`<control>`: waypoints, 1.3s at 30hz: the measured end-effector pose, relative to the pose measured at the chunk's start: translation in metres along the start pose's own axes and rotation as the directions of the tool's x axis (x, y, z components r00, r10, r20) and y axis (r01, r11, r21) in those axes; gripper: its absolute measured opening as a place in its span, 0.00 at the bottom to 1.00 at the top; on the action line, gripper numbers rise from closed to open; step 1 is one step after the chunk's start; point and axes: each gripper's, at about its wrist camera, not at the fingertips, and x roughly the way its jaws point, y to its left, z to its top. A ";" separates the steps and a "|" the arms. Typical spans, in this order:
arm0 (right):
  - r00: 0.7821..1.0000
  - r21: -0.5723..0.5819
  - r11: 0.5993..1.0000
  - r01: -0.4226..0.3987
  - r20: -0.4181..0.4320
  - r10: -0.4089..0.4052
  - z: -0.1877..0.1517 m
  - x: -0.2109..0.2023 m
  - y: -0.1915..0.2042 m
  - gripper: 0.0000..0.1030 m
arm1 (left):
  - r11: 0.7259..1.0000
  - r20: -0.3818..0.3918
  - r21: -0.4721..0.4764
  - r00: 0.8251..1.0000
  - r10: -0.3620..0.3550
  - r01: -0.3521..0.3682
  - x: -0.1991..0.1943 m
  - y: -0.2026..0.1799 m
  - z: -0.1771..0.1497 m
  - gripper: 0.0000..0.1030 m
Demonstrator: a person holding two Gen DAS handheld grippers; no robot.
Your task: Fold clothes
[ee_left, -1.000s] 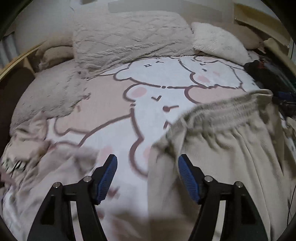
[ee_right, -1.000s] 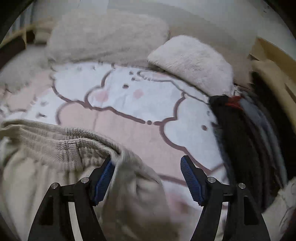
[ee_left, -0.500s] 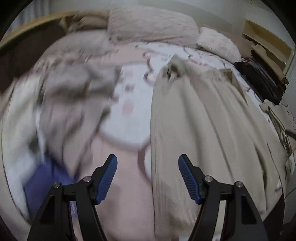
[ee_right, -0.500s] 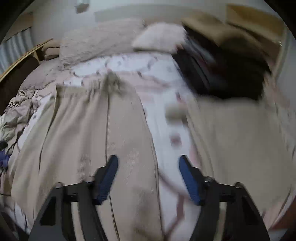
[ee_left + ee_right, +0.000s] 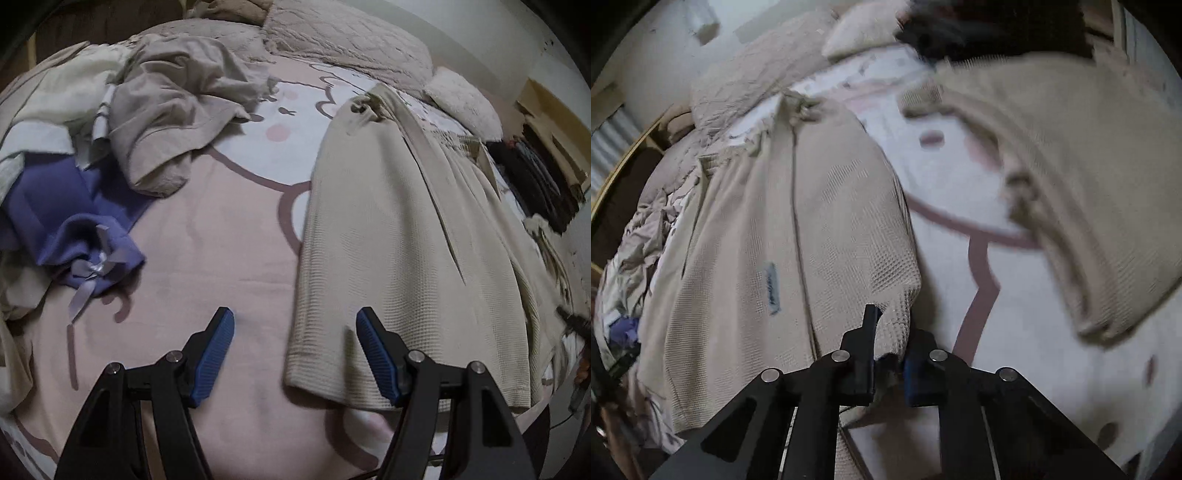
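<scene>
Beige waffle-knit trousers (image 5: 388,240) lie stretched out on the pink cartoon-print bedspread (image 5: 207,236), waistband toward the pillows. My left gripper (image 5: 295,354) stands open over the hem of one leg; the hem's left corner lies between its blue pads without contact. In the right wrist view the same trousers (image 5: 798,236) run away from me, and my right gripper (image 5: 888,354) has come shut on the hem corner of the right leg, with fabric bunched between its pads. A second beige knit garment (image 5: 1082,177) lies blurred at the right.
A heap of crumpled beige and white clothes (image 5: 162,107) and a purple garment with a ribbon bow (image 5: 77,236) sit at the left of the bed. Pillows (image 5: 351,40) line the head. Dark clothes (image 5: 535,177) are stacked at the right edge.
Both grippers have swept from the waistband end down to the trouser hems. The right gripper's jaws have shut on the hem corner; the left gripper's jaws stay equally wide.
</scene>
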 end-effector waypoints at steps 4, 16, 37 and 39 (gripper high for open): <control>0.988 -0.003 0.988 0.153 0.019 -0.153 0.005 0.004 -0.010 0.11 | 0.997 -0.019 0.056 0.999 0.049 -0.047 0.011 -0.008 0.000 0.67; 0.993 0.023 0.993 0.115 0.028 -0.116 -0.010 0.024 -0.021 0.11 | 0.997 0.070 0.045 0.996 0.055 -0.059 -0.025 0.001 0.018 0.06; 0.969 -0.115 0.974 -0.194 0.130 0.208 -0.056 -0.077 0.072 0.60 | 0.993 0.001 -0.079 0.996 0.090 -0.090 -0.007 0.045 0.014 0.66; 0.928 -0.107 0.922 -0.371 0.003 0.374 -0.069 -0.061 0.105 0.59 | 0.992 -0.003 -0.107 0.998 0.067 -0.067 0.001 0.045 0.017 0.66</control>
